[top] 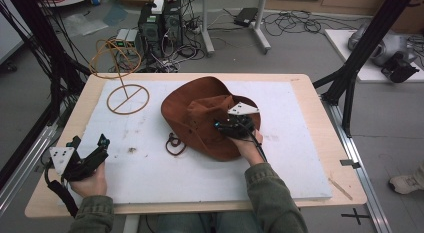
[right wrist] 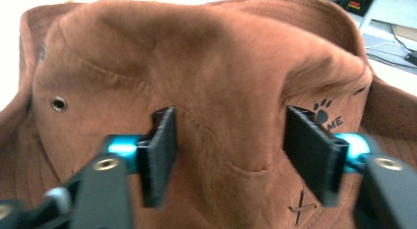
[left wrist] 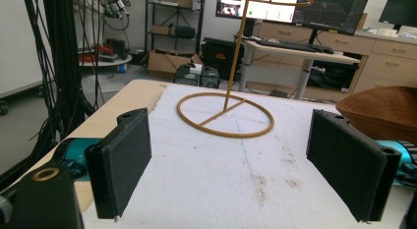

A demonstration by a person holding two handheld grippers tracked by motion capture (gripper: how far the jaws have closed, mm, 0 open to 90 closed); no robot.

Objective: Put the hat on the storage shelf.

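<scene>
Right hand-held gripper (right wrist: 228,155) straddles the hat (right wrist: 196,67) crown, jaws apart (left one (left wrist: 246,165) idle, also apart); closing looks next.

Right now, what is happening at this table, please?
A person works at a white-topped table with two tools. The right hand-held gripper is on the crown of a brown hat, its jaws open on either side of a fold. The left hand-held gripper is open near the table's left edge, facing a golden wire stand.
</scene>
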